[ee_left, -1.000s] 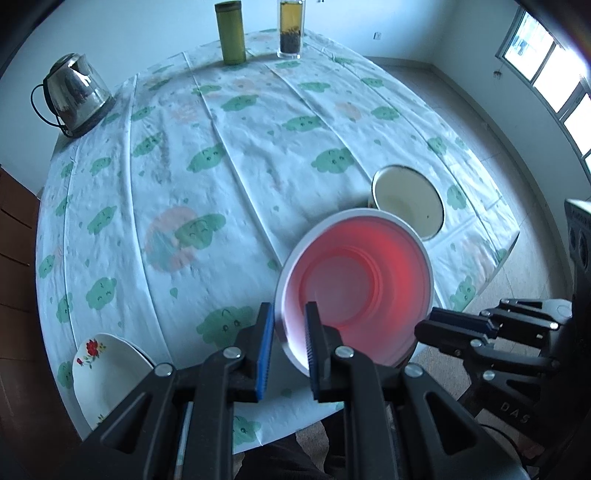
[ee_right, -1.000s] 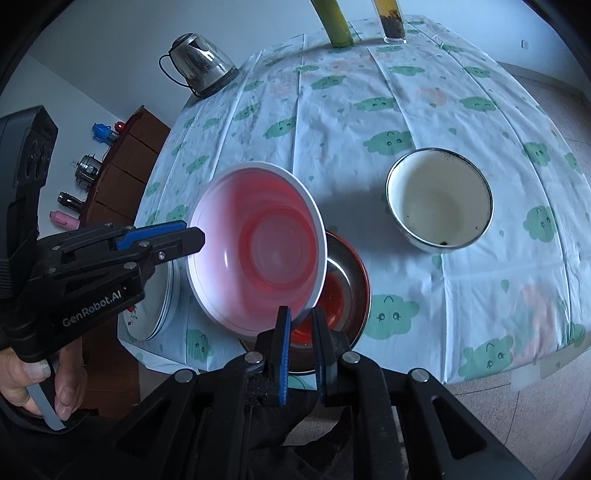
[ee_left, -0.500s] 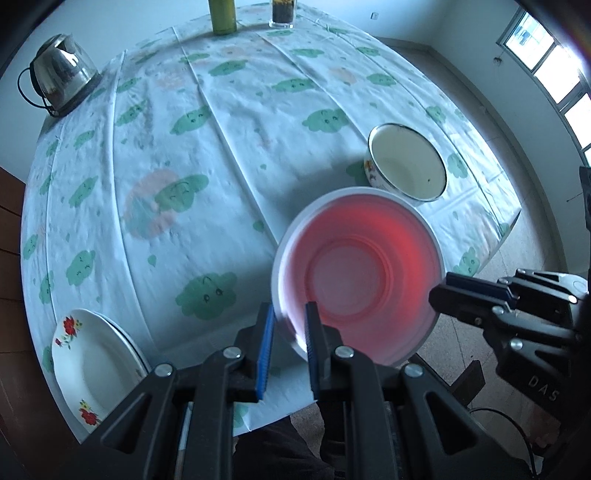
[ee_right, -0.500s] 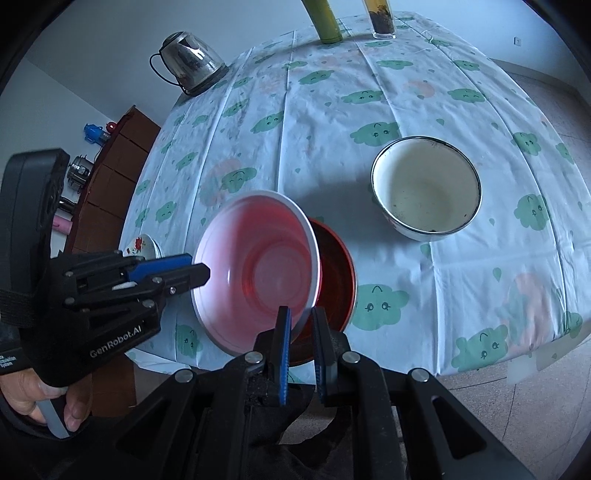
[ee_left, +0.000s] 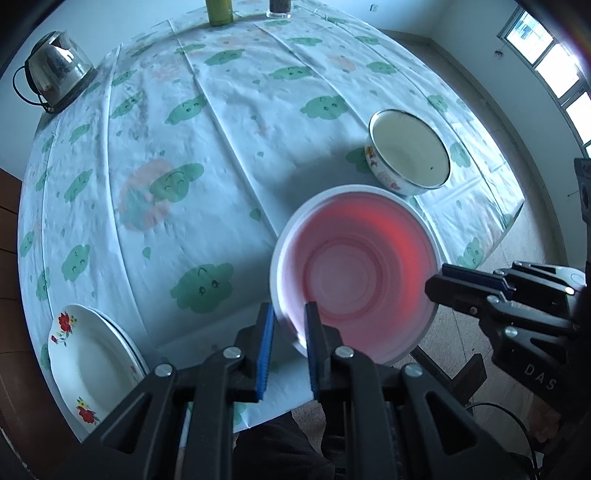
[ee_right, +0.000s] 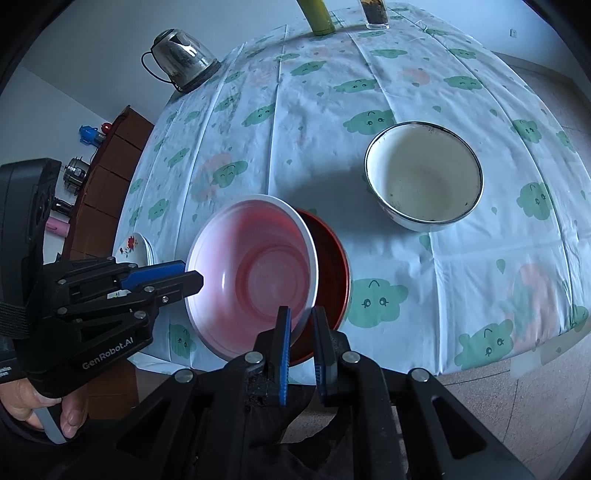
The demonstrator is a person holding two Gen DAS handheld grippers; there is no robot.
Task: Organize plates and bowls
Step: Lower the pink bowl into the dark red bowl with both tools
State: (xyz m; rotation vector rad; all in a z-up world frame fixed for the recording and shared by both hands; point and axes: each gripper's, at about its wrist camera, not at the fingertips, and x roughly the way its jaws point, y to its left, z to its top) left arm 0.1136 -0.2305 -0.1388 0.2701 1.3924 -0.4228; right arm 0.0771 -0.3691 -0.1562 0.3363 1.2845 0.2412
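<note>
Pink bowl (ee_left: 354, 273) held in the air over the near edge of the counter (ee_left: 229, 122), tilted, mouth toward both cameras. White rim and outer wall; translucent, glowing pink-red inside, brighter on one flank; concentric rings at the bottom. Slightly blurred in left wrist view.

Left gripper (ee_left: 288, 343): blue-padded fingers (ee_left: 266, 343) clenched on near rim of pink bowl, one pad outside the wall, one inside. Same gripper seen from the right wrist (ee_right: 184, 277), tips at the bowl's left rim.

Right gripper (ee_right: 300, 343): fingers (ee_right: 283, 347) pinching the bowl's near-right rim, one pad each side of the wall. Seen from the left wrist (ee_left: 443, 280), tips at the bowl's right edge.

Dark red bowl (ee_right: 332, 273) on the counter directly behind and below the pink one, near edge; glossy, mostly hidden, only right crescent showing. Contact between the two: cannot tell.

Cream enamel bowl (ee_right: 424, 177) upright toward the counter's right edge, dark rim, small flower print on the outer wall, specks inside. Well apart from the held bowl.

White plates (ee_left: 88, 362) stacked at the near-left corner, red flower motifs on the rim.

Kettle (ee_left: 55, 77) at far-left edge. Green cylinder (ee_right: 319, 16) and glass (ee_right: 375, 14) at far edge. Cloud-print cloth (ee_right: 332, 88) over the whole counter.
</note>
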